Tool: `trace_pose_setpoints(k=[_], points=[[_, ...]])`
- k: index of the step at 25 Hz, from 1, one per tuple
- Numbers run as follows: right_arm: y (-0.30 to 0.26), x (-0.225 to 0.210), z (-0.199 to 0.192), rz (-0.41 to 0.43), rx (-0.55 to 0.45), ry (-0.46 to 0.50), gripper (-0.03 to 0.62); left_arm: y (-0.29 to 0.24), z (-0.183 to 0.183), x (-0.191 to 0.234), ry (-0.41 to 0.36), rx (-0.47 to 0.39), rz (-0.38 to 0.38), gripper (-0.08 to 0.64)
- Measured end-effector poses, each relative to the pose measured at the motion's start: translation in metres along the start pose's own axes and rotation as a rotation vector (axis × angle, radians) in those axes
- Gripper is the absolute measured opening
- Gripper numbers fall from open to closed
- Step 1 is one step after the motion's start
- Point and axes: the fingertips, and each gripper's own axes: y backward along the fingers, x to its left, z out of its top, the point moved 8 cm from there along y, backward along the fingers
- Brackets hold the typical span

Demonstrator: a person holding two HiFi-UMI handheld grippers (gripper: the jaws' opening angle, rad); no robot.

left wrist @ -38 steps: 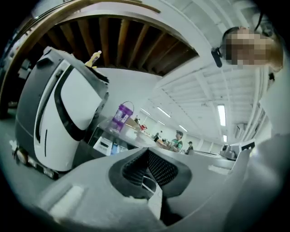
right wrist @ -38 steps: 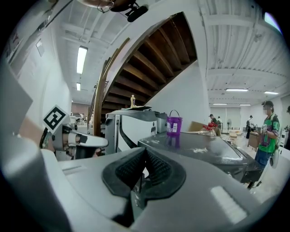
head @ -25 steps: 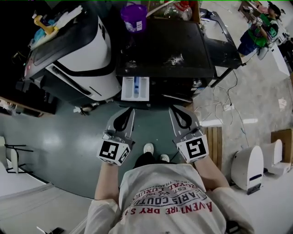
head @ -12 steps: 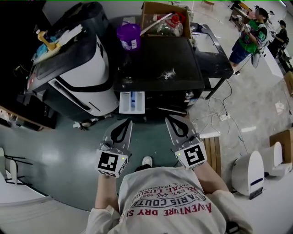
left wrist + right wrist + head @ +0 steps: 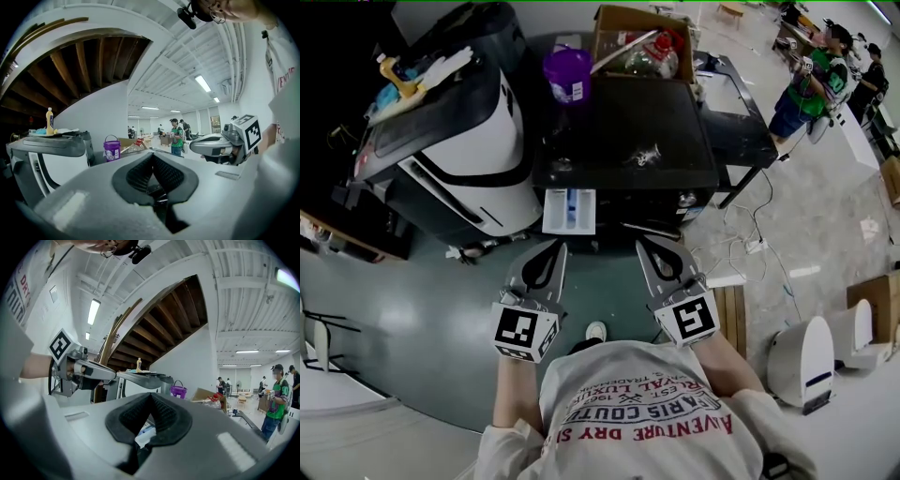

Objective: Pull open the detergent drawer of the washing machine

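The black washing machine (image 5: pixel 623 131) stands ahead of me, and its white detergent drawer (image 5: pixel 569 210) sticks out of the front at the left, with a blue insert showing. My left gripper (image 5: pixel 552 247) hovers just short of the drawer, shut and empty. To its right, in front of the machine's face, my right gripper (image 5: pixel 649 246) is also shut and empty. In the left gripper view the dark pads (image 5: pixel 164 174) meet at their tips. In the right gripper view the white drawer (image 5: pixel 144 433) shows through the gap under the shut pads (image 5: pixel 166 417).
A purple bucket (image 5: pixel 568 75) and a cardboard box (image 5: pixel 642 42) sit on the machine's top. A white and black appliance (image 5: pixel 450 141) stands close at the left. Cables (image 5: pixel 750 248) and a white unit (image 5: pixel 802 352) lie on the floor at the right. A person in green (image 5: pixel 806 84) stands far right.
Both grippers have risen a little and stayed shut. The head view has tilted, so the drawer sits lower in the picture and the cardboard box has come into view.
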Motion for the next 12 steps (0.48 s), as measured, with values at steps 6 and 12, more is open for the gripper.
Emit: trace_pose_setpoints(k=[6,12], points=[[-0.008,-0.002,-0.001,0.006,0.007,-0.005,-0.005,-0.005,-0.001,0.007,0.001,0.015,0.009,0.005],[-0.016,0.000,0.000,0.026,-0.007,0.000,-0.005,-0.006,-0.002,0.015,0.005,0.000,0.016,0.005]])
